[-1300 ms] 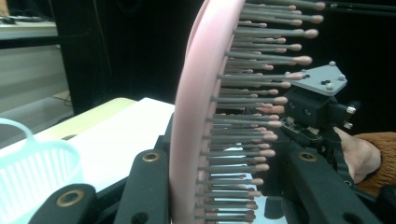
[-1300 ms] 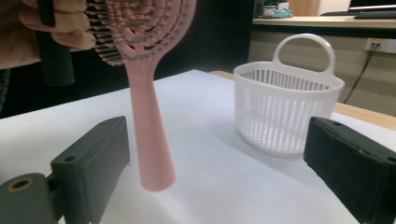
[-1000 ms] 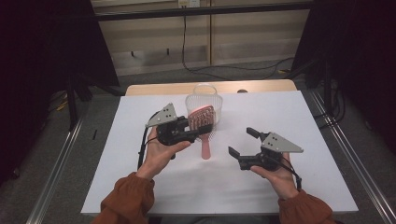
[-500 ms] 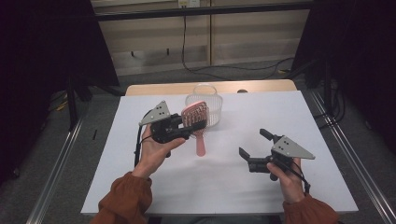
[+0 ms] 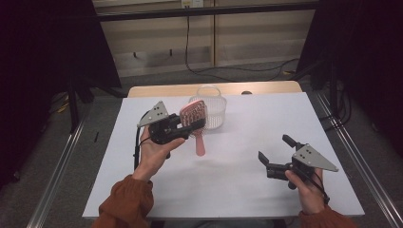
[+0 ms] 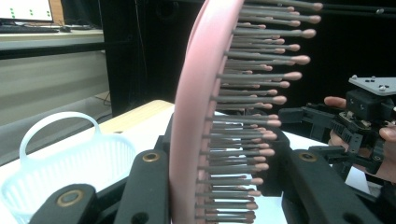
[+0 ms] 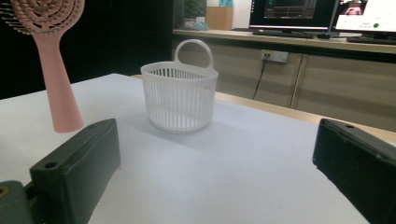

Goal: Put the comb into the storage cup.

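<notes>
High view: the left gripper [image 5: 192, 124] is clamped on the head of a pink hairbrush [image 5: 195, 118], the jaws pinching it from both sides, with the handle hanging down past the jaws toward the white table [image 5: 237, 190]. Just beyond the jaw tips stands a white basket [image 5: 211, 111] with a loop handle, close behind the brush head. The right gripper [image 5: 275, 152] sits well apart from the brush, low over the table, its jaws spread wide with nothing between them; they have just been opening.

Left gripper view: the two black jaws rise from below and press on the hairbrush [image 6: 205, 121], which stands upright between them, its pink back toward one jaw and its grey, pink-tipped bristles toward the other. The white basket [image 6: 60, 163] lies beside and beyond the jaw on the brush's back side. Beyond the bristle-side jaw, farther off, the right gripper [image 6: 322, 133] shows in a hand, its jaws parted.

Right gripper view: the two black jaws stand far apart at the bottom corners, bare white table [image 7: 210, 186] between them. Ahead, between the jaws and farther off, stands the white basket [image 7: 180, 95], upright on the table. Above and beyond the one jaw the hairbrush [image 7: 51, 60] hangs, head up and handle down.
</notes>
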Available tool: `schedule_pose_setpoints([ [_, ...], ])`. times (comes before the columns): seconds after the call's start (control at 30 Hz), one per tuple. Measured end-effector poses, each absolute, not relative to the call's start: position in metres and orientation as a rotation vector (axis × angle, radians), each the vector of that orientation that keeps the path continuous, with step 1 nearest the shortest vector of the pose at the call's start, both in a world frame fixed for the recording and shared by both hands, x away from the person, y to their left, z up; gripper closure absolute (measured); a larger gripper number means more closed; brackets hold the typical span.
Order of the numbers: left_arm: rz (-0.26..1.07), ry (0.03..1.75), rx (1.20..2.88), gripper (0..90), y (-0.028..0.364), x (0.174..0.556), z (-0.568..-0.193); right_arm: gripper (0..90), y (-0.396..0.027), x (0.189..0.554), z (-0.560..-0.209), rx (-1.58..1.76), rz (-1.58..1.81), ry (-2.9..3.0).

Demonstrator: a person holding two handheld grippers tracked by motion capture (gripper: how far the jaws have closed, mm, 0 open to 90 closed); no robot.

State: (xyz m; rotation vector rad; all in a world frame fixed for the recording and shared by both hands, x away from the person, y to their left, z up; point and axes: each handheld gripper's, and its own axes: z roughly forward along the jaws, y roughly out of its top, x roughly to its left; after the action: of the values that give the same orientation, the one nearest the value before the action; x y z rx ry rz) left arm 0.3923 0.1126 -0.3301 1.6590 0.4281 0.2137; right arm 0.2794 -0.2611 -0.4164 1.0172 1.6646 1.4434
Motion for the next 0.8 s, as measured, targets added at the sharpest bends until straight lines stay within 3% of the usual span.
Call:
schedule_pose_setpoints([
  [0.8,0.271,0.51,1.622,64.0,0.118,0.414,-0.312,0.7,-0.292,0.259,-0.43,1.104,1.335,1.576],
])
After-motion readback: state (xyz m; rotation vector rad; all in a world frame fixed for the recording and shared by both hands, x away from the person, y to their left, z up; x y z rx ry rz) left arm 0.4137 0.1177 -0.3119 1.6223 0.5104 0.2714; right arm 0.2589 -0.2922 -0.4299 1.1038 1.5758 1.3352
